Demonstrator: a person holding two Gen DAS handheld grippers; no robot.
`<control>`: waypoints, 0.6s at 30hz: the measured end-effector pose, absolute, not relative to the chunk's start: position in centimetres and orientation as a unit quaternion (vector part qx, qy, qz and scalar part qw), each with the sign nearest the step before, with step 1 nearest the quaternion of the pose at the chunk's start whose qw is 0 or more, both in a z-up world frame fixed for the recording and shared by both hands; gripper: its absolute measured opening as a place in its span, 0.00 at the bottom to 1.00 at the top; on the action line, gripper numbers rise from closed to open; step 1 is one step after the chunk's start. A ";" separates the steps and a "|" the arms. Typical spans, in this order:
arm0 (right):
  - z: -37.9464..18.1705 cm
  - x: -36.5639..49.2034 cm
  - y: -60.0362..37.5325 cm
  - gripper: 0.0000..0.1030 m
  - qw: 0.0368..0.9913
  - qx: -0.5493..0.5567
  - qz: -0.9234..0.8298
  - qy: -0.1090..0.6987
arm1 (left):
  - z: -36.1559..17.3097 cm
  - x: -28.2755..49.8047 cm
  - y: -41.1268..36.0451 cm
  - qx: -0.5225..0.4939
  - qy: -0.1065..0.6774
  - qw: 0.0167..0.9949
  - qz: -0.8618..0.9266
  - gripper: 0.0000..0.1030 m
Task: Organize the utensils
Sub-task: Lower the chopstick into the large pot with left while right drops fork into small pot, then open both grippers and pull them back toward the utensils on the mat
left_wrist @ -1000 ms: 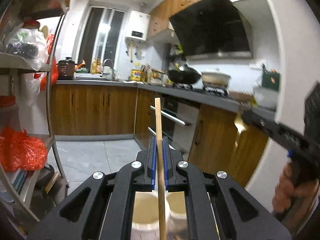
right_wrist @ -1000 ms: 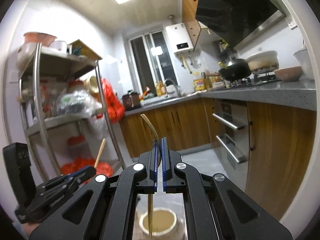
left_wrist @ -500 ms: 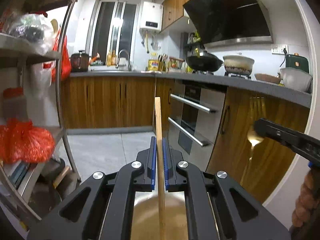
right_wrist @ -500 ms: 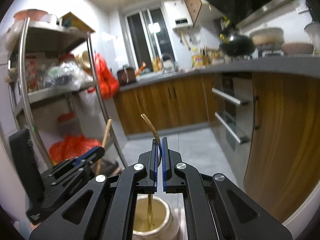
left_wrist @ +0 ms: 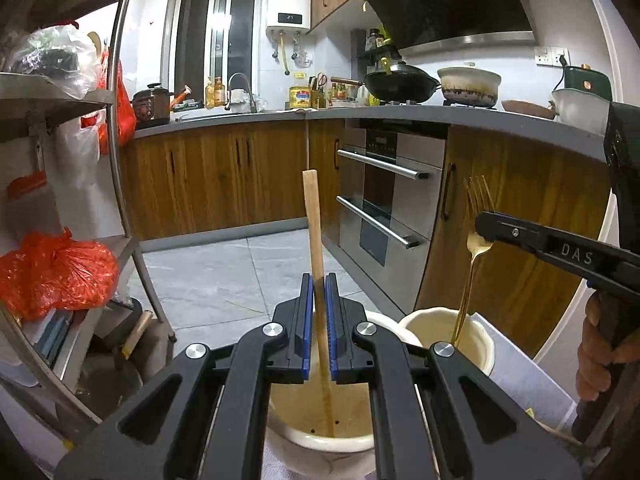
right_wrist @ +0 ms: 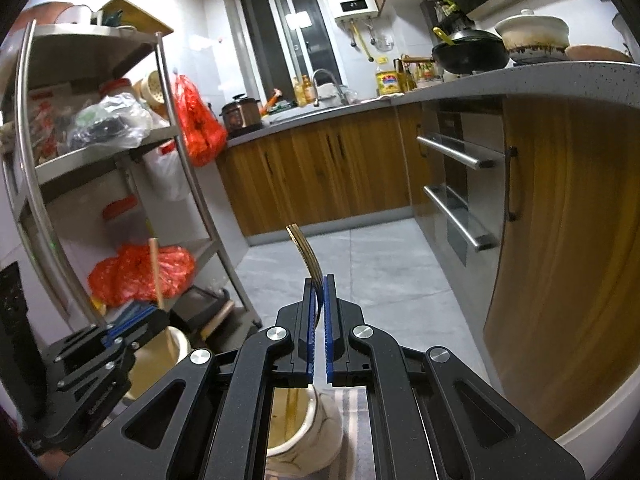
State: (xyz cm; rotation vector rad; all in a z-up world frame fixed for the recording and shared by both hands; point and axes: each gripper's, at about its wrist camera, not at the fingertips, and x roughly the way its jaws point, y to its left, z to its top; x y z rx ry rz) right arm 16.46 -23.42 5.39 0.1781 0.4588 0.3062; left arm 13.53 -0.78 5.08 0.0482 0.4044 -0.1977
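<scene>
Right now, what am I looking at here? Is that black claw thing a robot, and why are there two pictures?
No robot: a person holds a two-finger gripper in each hand, and you can see their hand on one handle. Each gripper carries a wide-angle camera looking along its fingers, hence two pictures.

The left gripper is shut on a wooden stick, whose lower end reaches down into a cream cup. The right gripper is shut on a gold fork, tines up, its handle inside a second cream cup beside the first. Both cups stand on a pale surface; behind is a kitchen.
</scene>
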 end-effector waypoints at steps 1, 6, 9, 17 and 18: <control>5.3 16.6 -23.5 0.06 0.958 0.089 0.151 0.228 | 5.1 13.5 -0.7 0.022 0.201 0.974 -0.097 0.07; 5.2 16.8 -23.8 0.21 0.956 0.095 0.154 0.231 | 5.6 13.0 -0.2 0.016 0.199 0.976 -0.085 0.36; 5.5 16.5 -24.1 0.35 0.956 0.100 0.157 0.228 | 6.0 12.4 0.2 0.011 0.199 0.977 -0.078 0.43; 7.3 13.6 -25.3 0.90 0.965 0.090 0.156 0.190 | 7.6 8.6 0.3 0.012 0.181 0.981 -0.075 0.89; 7.5 12.8 -25.4 0.93 0.968 0.083 0.151 0.180 | 7.7 8.2 0.3 0.012 0.180 0.981 -0.077 0.93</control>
